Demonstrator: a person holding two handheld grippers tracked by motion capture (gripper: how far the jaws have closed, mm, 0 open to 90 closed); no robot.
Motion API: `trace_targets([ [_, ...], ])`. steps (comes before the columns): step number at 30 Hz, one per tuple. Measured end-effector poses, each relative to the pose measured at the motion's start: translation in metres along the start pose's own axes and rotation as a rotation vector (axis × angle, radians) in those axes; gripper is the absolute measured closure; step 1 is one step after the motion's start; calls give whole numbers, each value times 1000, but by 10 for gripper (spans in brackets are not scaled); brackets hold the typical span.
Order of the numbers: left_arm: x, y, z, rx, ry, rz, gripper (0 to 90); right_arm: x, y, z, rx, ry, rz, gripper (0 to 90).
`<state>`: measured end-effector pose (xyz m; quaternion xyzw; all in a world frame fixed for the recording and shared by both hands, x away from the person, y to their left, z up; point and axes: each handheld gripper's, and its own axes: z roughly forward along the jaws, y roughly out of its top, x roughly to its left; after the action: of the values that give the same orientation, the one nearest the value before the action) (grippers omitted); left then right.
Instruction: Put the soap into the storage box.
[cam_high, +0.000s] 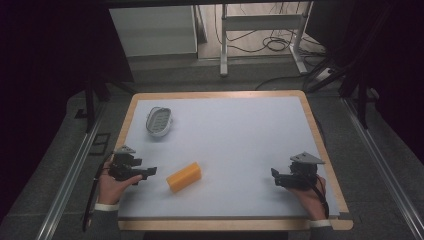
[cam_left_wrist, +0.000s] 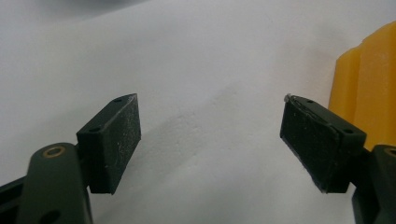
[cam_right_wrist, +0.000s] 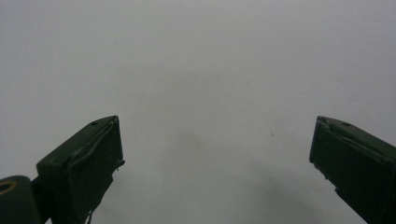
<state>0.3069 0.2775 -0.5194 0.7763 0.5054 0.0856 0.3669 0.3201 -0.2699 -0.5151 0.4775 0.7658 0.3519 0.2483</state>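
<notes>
An orange bar of soap (cam_high: 184, 176) lies on the pale mat (cam_high: 235, 140), front left of centre. Just left of it my left gripper (cam_high: 150, 171) is held low over the mat, jaws pointing toward the bar, open and empty. In the left gripper view (cam_left_wrist: 210, 140) the soap (cam_left_wrist: 366, 84) rises behind the right pad, outside the gap. A grey-and-white soap dish (cam_high: 159, 121) sits at the back left of the mat. My right gripper (cam_high: 274, 176) rests near the front right, jaws spread wide over bare mat, as the right gripper view (cam_right_wrist: 215, 158) confirms.
The mat lies on a wooden-edged table (cam_high: 330, 165). Beyond the far edge are the white legs of another table (cam_high: 223, 45) and loose cables (cam_high: 275, 42) on the floor. Metal rails (cam_high: 70, 170) run along both sides.
</notes>
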Motion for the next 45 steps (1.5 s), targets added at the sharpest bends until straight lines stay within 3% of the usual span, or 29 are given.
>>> trace_targets([
  [10, 0, 1, 1, 0, 0, -3, 204, -5, -2, -7, -39, -5, 7, 51],
  [35, -1, 0, 2, 10, 5, 2, 203, -7, -1, -8, -32, 8, 14, 55],
  [38, -3, 4, -1, 17, 15, 11, 204, -8, -2, -11, -41, 12, 17, 55],
  [40, -7, 9, -8, -15, 16, 13, 208, -12, -4, -14, -47, 10, 24, 56],
  [45, -8, 13, -19, -21, 15, 18, 215, -14, -5, -14, -47, 12, 30, 56],
])
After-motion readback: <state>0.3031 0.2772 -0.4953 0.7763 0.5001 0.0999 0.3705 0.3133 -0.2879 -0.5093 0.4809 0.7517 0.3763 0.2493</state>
